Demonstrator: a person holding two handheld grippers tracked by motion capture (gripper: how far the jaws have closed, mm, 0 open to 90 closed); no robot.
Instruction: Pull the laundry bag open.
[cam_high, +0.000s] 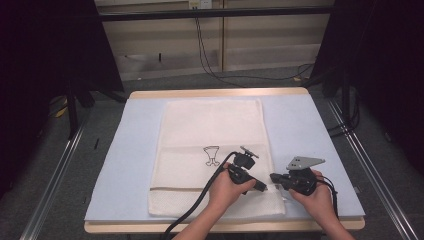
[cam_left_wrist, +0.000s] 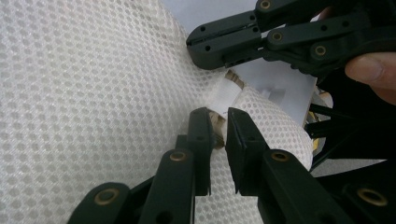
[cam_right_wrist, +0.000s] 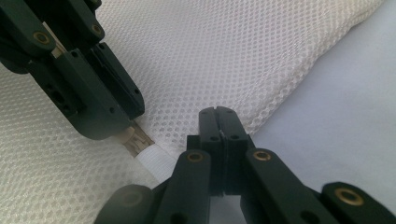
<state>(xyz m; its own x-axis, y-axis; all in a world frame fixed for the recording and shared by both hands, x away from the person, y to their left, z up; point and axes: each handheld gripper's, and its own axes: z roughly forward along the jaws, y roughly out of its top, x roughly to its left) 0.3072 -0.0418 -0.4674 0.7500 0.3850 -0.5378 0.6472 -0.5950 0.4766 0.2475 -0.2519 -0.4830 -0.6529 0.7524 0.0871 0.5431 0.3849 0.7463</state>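
Jaws of our left gripper (cam_left_wrist: 219, 128) stand narrowly apart around the zipper pull (cam_left_wrist: 217, 125) at the near right edge of the white mesh laundry bag (cam_high: 210, 130) on the blue mat (cam_high: 310, 130) — likely to tug it. Our right gripper (cam_right_wrist: 218, 114) is pressed together on the bag's edge — probably steadying it.

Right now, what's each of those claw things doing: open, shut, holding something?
Left gripper: jaws nearly together around the zipper tab of the mesh bag; a firm pinch cannot be told.
Right gripper: shut on the mesh bag's edge.
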